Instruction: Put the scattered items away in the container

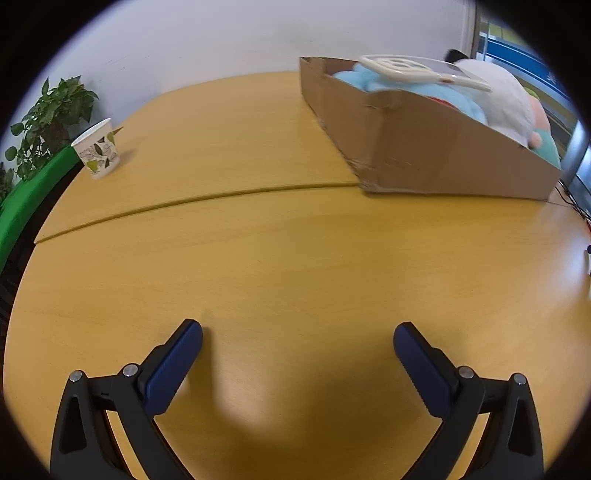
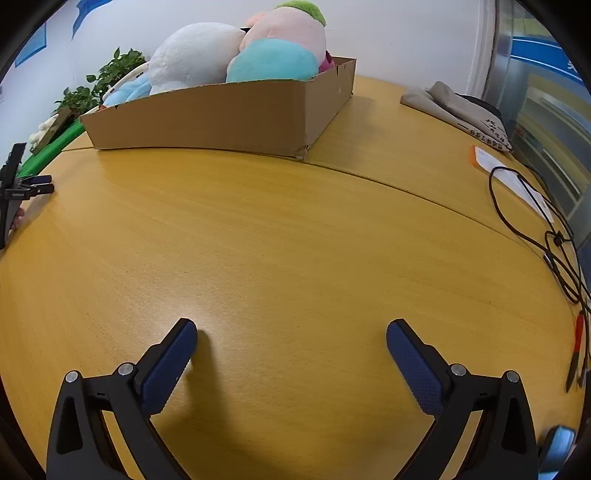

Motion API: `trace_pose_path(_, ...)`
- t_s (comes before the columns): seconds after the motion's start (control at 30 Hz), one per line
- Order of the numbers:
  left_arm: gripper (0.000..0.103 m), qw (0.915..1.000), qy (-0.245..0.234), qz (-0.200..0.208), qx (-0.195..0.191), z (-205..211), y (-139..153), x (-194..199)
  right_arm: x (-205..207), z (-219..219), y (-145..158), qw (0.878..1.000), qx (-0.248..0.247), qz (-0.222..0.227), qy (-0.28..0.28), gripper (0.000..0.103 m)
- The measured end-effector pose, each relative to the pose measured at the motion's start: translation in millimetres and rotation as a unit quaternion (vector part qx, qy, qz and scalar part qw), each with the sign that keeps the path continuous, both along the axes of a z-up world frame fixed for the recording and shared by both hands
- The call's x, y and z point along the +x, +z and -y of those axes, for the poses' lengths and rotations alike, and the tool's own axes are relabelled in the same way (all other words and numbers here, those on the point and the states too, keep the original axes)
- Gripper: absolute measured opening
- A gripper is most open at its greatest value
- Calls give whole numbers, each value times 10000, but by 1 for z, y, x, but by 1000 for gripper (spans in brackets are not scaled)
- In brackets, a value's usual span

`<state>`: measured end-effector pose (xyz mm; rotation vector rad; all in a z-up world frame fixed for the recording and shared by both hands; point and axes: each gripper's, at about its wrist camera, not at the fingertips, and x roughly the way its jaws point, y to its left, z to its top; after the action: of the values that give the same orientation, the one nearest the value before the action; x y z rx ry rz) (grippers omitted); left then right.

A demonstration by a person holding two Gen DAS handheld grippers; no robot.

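1. Cardboard box (image 1: pixel 424 147) on table (image 1: pixel 277 258), filled with plush toys (image 2: pixel 221 59); white swatter (image 1: pixel 406 70) on top.
2. Left gripper (image 1: pixel 297 343) before box, fingers apart, empty.
3. Right gripper (image 2: pixel 291 341) likewise.
4. Paper cup (image 1: pixel 98 149) left of box.

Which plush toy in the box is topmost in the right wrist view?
The pink plush with a green tuft; it tops the white plush and teal plush in the cardboard box.

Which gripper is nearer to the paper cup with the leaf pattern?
Left. The paper cup stands ahead and to the left of the left gripper; the right gripper view does not show it.
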<state>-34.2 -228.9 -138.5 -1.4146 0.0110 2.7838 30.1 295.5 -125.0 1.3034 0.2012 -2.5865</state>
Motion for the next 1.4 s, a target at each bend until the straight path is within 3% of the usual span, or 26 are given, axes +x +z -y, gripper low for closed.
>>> trace_pose_path(0.33, 103, 9940, -1089, -20, -19, 36, -1, -14, -17, -33, 1, 9945, 16, 25, 1048, 103)
trace_pose_path(0.7, 103, 9800, -1992, -12, -13, 43, -1, -25, -20, -32, 1, 9949, 37, 6, 1010, 103)
trace_pose_path(1.4, 103, 9788, -2048, 0, -2, 52, 0, -30, -22, -32, 1, 9954, 27, 4, 956, 103)
